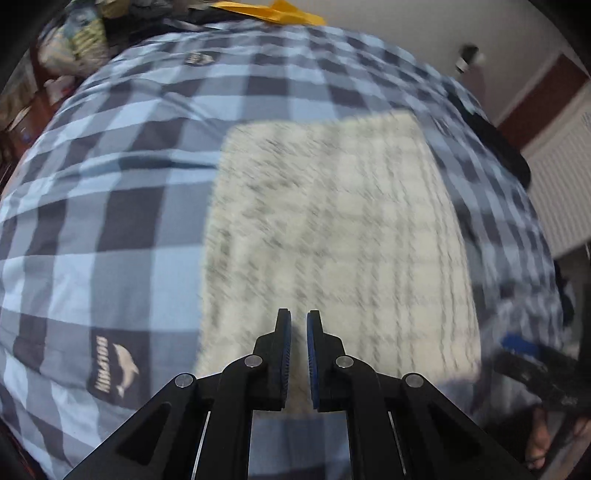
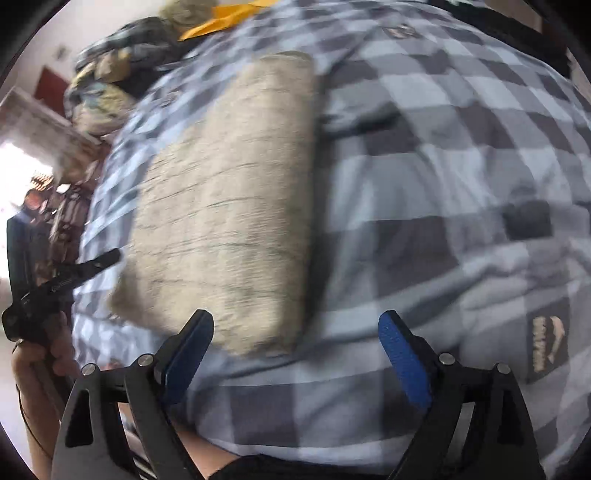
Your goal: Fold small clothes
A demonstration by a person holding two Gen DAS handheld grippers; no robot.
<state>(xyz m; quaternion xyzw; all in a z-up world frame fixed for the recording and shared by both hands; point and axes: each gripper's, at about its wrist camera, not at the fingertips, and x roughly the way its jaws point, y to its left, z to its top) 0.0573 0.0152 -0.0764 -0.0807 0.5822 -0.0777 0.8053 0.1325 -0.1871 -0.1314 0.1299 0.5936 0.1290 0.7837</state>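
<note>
A cream cloth with a faint grey check (image 1: 332,229) lies flat as a folded rectangle on the blue-and-grey checked bed cover (image 1: 110,192). My left gripper (image 1: 298,314) hovers over the cloth's near edge, its blue pads almost together with nothing pinched between them. In the right wrist view the same cloth (image 2: 229,192) runs away from me as a long strip. My right gripper (image 2: 294,314) stands wide open at the cloth's near end, and its pads touch nothing. Both views are blurred.
A heap of mixed clothes (image 2: 110,74) and a yellow item (image 2: 221,22) lie at the bed's far end. A hand (image 2: 40,354) holding the other gripper's black handle shows at the left. A sandalled foot (image 1: 539,435) stands beside the bed.
</note>
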